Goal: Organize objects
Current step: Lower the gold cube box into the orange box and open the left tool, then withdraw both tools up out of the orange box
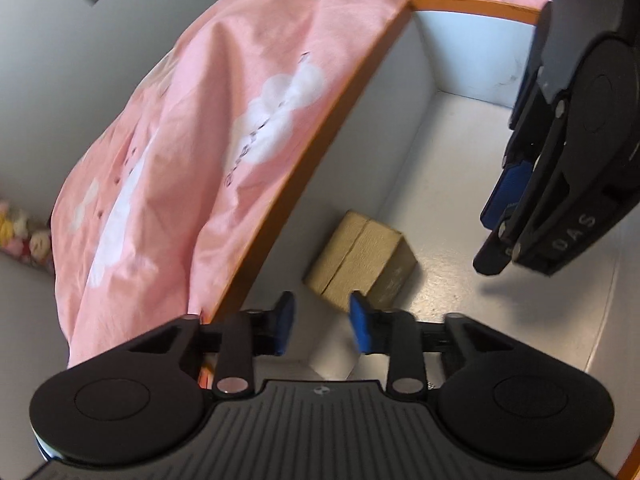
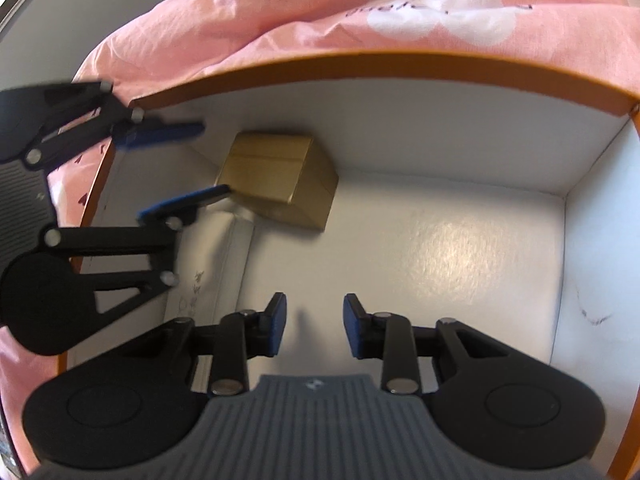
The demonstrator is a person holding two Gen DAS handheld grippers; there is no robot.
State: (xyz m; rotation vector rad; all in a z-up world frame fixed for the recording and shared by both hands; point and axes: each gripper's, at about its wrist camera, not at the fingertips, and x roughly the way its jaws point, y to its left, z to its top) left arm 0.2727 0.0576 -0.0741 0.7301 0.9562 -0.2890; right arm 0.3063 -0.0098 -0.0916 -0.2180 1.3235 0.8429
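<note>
Left wrist view: left gripper (image 1: 322, 326) jaws apart, nothing between pads, just above small brown carton (image 1: 360, 258). Carton sits on floor of white orange-rimmed box (image 1: 440, 184), near wall under pink cloud-print cloth (image 1: 192, 152). Right gripper (image 1: 496, 236) hangs right of carton.

Right wrist view: right gripper (image 2: 315, 326) spread, empty, well apart from carton (image 2: 280, 180). Left gripper (image 2: 200, 164) straddles carton's left edge; contact unclear.

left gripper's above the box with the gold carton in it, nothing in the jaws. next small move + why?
Probably ease the left gripper back out of the storage box. Its jaws stand apart around nothing, and the gold carton already rests tilted on the box floor, apparently free. The right gripper is empty too.
</note>
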